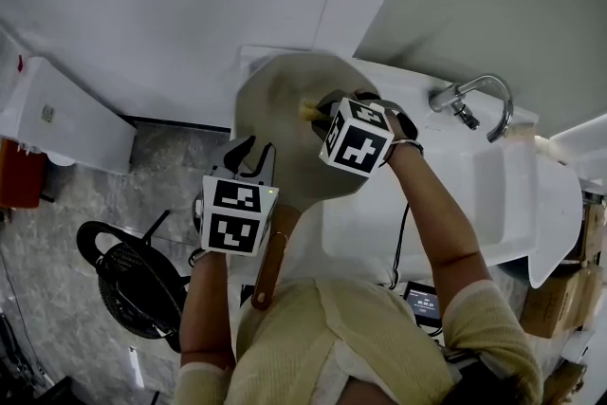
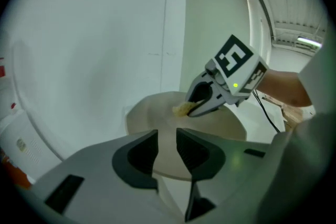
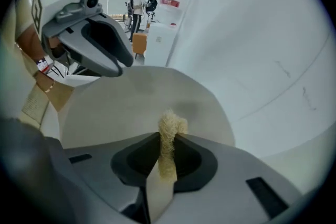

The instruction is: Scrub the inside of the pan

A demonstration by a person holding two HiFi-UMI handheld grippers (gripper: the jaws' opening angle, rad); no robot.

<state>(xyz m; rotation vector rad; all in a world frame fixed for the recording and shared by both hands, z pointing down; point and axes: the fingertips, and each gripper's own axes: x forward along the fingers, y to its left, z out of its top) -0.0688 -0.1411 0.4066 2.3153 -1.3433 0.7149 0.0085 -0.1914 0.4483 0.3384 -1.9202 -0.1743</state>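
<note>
A beige pan is held up, tilted, above the sink's left end, its brown wooden handle pointing toward the person. My left gripper is shut on the pan's handle near the bowl; in the left gripper view a beige strip runs between the jaws up to the pan. My right gripper is shut on a yellow fibrous scrubber, whose tip touches the pan's inner face. The scrubber also shows in the left gripper view.
A white sink with a chrome faucet lies to the right. On the stone floor stand a black fan, a white box and a red item. A water dispenser and a person are far off.
</note>
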